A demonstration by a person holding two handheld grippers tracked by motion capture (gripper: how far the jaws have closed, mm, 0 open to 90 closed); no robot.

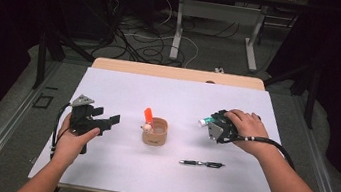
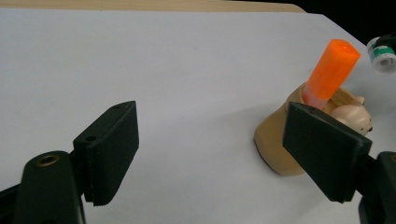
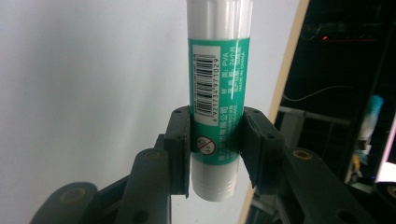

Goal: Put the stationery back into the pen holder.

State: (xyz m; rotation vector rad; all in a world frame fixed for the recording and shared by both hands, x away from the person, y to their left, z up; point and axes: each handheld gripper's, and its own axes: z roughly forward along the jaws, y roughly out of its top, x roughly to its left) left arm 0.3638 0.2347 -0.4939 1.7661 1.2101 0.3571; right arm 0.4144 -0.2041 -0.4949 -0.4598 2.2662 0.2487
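Note:
A tan round cup [image 1: 155,132] stands mid-table with an orange marker [image 1: 148,114] and a small pale figure [image 1: 146,128] in it. In the left gripper view the cup [image 2: 273,144] sits behind the right jaw, and the marker [image 2: 330,71] leans out of it. My left gripper [image 1: 107,119] hovers left of the cup, open [image 2: 212,154], nothing between its pads. My right gripper [image 1: 211,123] is right of the cup, raised off the table, shut on a green-and-white glue stick [image 3: 218,88]; its end [image 1: 202,122] pokes toward the cup. A black pen [image 1: 202,163] lies near the front.
White sheet [image 1: 124,89] covers the table; a wooden edge [image 1: 177,72] runs along the back. Beyond it, cables and table legs sit on the floor. The glue stick's cap end [image 2: 383,53] shows at the left gripper view's right edge.

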